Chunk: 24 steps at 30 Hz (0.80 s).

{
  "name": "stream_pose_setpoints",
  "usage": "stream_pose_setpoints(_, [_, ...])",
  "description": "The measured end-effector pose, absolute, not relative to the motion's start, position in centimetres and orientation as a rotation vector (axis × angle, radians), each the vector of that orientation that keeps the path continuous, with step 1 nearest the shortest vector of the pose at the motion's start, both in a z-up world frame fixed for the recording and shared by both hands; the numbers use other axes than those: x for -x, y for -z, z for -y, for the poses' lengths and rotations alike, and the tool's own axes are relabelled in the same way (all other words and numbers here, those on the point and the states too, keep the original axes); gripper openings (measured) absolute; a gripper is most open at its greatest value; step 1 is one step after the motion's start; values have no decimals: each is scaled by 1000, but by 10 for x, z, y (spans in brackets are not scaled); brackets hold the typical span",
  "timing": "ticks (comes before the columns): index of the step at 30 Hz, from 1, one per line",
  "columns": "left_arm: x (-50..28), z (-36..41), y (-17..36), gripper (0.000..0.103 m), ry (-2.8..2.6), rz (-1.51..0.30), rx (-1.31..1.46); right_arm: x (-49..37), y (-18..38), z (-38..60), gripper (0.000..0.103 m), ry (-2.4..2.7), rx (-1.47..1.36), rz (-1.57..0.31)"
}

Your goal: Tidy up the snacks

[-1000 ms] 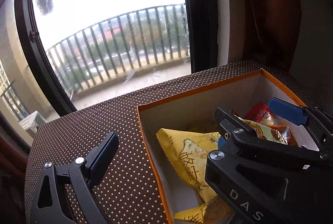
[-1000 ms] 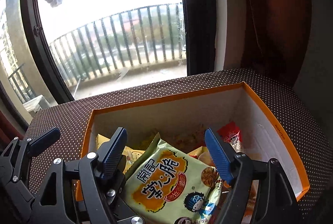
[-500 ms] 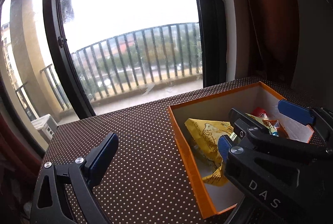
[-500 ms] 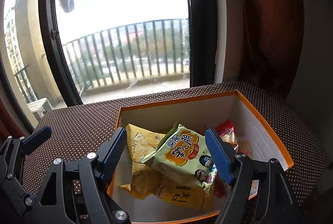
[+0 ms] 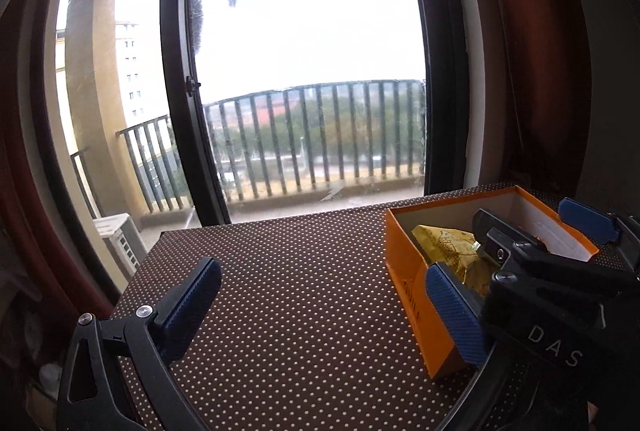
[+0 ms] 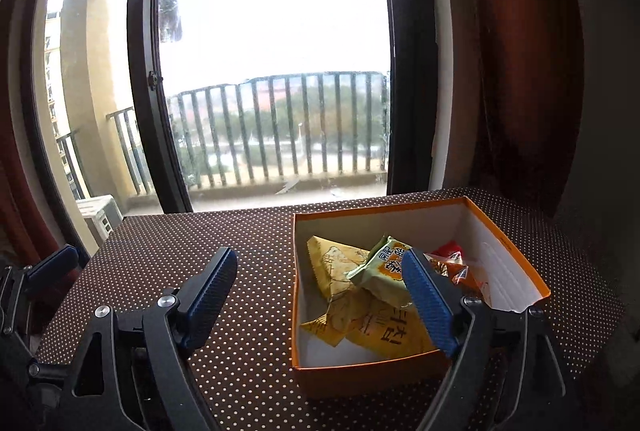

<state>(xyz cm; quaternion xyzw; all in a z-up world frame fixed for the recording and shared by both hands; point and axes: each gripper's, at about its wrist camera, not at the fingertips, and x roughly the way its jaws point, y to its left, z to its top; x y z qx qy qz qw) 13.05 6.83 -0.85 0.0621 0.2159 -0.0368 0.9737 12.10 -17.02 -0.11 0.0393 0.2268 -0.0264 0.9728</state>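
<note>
An orange box with a white inside stands on the dotted brown table. It holds yellow snack bags, a green noodle packet and red and orange packets. My right gripper is open and empty, held above the table in front of the box's left wall. My left gripper is open and empty, to the left of the box, with the yellow bag visible inside. The right gripper's body covers much of the box in the left wrist view.
A tall window with a black frame and a balcony railing lies behind the table. A dark red curtain hangs at the right. The table's left edge drops off near an outdoor unit.
Both grippers have pulled back and up from the box. The green packet, between the right fingers a second ago, now lies in the box. The box looks smaller and farther.
</note>
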Motion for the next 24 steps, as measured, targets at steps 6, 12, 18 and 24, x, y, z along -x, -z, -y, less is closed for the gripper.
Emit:
stream_pose_setpoints(6, [-107, -94, 16, 103, 6, -414, -88, -98, 9, 161, 90, 28, -91, -427])
stream_pose_setpoints(12, [-83, -115, 31, 103, -64, -418, -88, -79, 23, 151, 91, -21, -80, -417])
stream_pose_setpoints(18, [-62, -122, 33, 103, -82, -403, -58, -59, 25, 136, 91, -53, -41, -371])
stream_pose_setpoints(24, [-56, -117, 34, 103, -63, -414, -61, -56, 28, 134, 91, -55, -47, -382])
